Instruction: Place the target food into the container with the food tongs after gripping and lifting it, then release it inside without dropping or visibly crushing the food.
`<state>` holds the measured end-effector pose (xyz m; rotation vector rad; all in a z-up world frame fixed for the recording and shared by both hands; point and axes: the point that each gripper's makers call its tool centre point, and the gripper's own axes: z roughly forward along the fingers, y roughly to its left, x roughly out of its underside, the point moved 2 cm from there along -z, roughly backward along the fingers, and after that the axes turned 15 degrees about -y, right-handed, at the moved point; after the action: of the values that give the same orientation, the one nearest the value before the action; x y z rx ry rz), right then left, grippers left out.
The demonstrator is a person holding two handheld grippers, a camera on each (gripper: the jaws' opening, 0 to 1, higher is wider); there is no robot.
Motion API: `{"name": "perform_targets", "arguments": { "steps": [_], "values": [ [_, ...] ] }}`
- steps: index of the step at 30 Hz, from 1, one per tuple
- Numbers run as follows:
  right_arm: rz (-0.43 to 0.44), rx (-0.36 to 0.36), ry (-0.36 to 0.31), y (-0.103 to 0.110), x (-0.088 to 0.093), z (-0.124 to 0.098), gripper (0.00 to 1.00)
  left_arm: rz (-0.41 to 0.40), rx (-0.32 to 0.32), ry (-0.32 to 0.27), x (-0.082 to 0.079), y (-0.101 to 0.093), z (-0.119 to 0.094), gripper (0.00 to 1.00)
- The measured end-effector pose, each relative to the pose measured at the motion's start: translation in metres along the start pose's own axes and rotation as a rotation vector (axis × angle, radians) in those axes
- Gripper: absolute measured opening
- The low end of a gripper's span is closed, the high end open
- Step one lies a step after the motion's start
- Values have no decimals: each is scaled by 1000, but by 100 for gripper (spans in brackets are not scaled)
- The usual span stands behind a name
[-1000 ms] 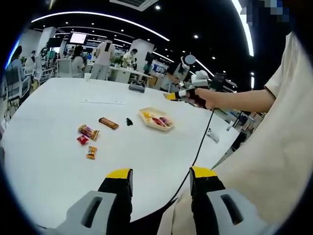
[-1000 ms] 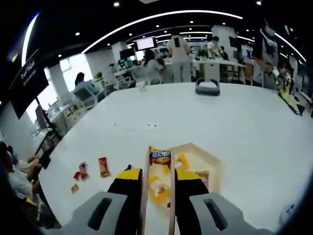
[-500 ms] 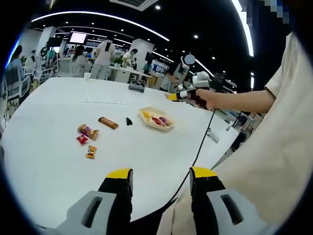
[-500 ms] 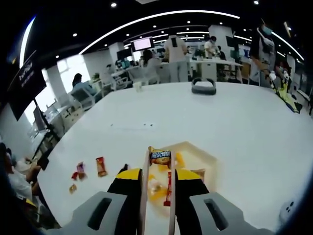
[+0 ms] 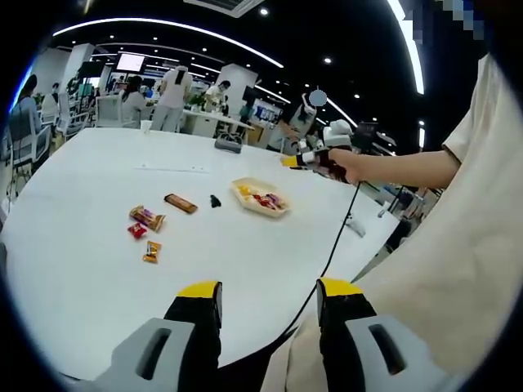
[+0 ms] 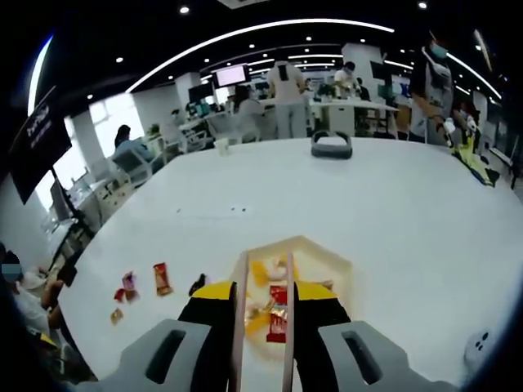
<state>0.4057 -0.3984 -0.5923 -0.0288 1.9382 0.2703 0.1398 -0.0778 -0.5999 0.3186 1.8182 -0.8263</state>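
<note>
- Right tool: clenched on the food tongs, one tong arm against each jaw, held over the food tray near the middle of the counter.
- Tong tips stand apart with nothing between them, so no food is gripped.
- Red snack packet lies in the tray right under the tongs, among yellow packets. My read: that's the target, already in and not visibly crushed.
- Left tool: released, jaws wide and empty, idling over the near counter edge.
- Loose snacks and a brown bar lie left of the tray, well apart from it.
- Step in hand looks like clearing out. Lift the tongs straight up, keep the tips spread, hold the squeeze steady so the tongs don't slip, and stay off the tray rim.
</note>
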Motion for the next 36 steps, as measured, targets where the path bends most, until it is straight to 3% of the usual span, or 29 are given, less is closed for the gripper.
{"name": "perform_targets", "arguments": {
  "steps": [16,28,36],
  "values": [
    [-13,-53,21,22,6,8,26,3,-11,-8,-2,1,-4,46],
    [-110,-169,61,77,16,23,26,-4,-40,-15,-3,8,-15,46],
    [-169,-293,118,131,39,29,26,-12,-62,-24,-3,13,-21,46]
  ]
}}
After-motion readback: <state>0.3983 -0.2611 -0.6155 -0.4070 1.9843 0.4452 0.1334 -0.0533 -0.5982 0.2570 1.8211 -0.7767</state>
